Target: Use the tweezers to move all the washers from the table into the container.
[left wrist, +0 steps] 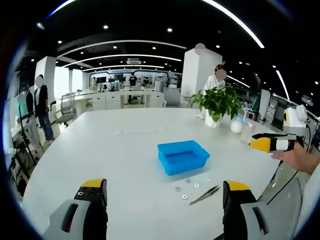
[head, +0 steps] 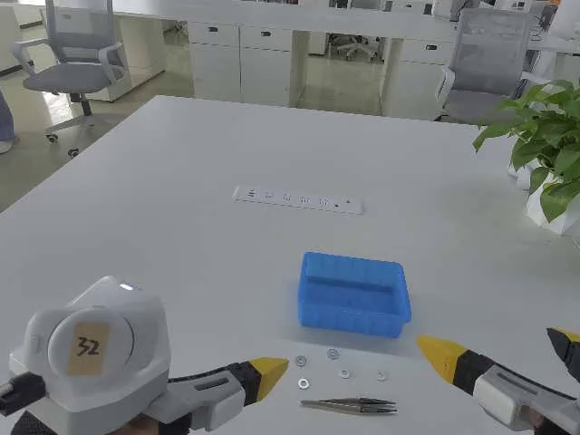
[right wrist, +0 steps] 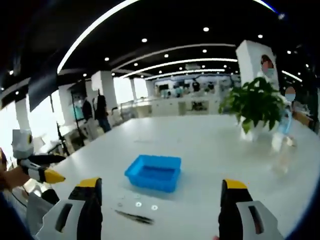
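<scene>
Nearest, lower left: my left gripper (left wrist: 162, 186), yellow-tipped fingers standing wide apart, nothing held. Lower right: my right gripper (head: 503, 352), fingers likewise spread, nothing between them. Between the two, on the near part of the white table (head: 181, 181): one pair of tweezers (head: 349, 405), metal, lying flat, touched by neither gripper. Just beyond the tweezers: washers (head: 333, 353), five counted, small, loose, lying flat and apart from one another, near the front wall of the container. Beyond those: container (head: 353, 319), blue, rectangular, open-topped, upright; no washer can be made out inside it. Farther, mid-table: power strip (head: 297, 198), white, lying crosswise. Far right: potted plant (head: 544, 136), green leaves, white pot. Far side, off the table: office chairs (head: 77, 63), grey. Status, by my judgement: task not begun. Done: nothing. Left: take up the tweezers in one gripper, then carry all five washers, one at a time, over the front wall and into the container.
</scene>
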`<action>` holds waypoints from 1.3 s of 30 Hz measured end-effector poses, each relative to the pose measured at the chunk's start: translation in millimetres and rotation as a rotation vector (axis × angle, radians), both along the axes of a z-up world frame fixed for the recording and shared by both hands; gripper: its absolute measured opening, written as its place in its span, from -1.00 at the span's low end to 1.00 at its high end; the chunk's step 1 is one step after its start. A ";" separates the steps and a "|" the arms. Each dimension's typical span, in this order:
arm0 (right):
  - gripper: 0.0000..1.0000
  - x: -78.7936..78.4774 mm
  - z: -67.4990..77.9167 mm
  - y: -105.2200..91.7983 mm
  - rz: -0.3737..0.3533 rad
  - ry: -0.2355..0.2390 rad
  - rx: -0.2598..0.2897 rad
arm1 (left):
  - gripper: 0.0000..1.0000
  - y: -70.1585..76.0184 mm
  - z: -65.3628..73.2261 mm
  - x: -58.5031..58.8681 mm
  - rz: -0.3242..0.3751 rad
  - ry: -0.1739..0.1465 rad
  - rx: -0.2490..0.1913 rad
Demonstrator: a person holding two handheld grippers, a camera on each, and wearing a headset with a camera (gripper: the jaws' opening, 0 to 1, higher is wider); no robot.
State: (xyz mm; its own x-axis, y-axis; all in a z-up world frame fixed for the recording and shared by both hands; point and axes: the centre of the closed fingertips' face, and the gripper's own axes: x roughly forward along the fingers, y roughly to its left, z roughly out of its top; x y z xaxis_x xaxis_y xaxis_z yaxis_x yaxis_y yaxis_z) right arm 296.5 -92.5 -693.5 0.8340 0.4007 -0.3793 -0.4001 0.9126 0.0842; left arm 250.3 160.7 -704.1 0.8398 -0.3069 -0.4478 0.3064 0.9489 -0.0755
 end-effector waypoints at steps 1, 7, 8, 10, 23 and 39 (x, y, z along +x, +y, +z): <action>0.93 -0.1 -0.5 0.1 0.001 0.001 -0.006 | 0.98 -0.4 -0.2 0.0 -0.004 -0.002 -0.002; 0.91 -1.6 -6.7 -0.3 0.007 0.020 -0.021 | 0.98 2.1 -4.8 -0.7 -0.003 0.014 0.001; 0.91 -1.8 -7.3 -0.4 0.007 0.021 -0.022 | 0.98 1.9 -5.0 -0.8 -0.004 0.014 0.002; 0.91 -1.7 -8.9 -1.3 0.008 0.025 -0.024 | 0.98 0.2 -5.5 -1.6 -0.014 0.016 0.004; 0.90 -0.5 -9.5 0.7 0.019 0.025 -0.037 | 0.98 -3.4 -6.0 -1.5 -0.033 0.017 0.010; 0.88 1.6 -17.9 3.4 0.036 0.048 -0.061 | 0.98 -10.3 -12.2 -0.5 -0.065 0.036 0.033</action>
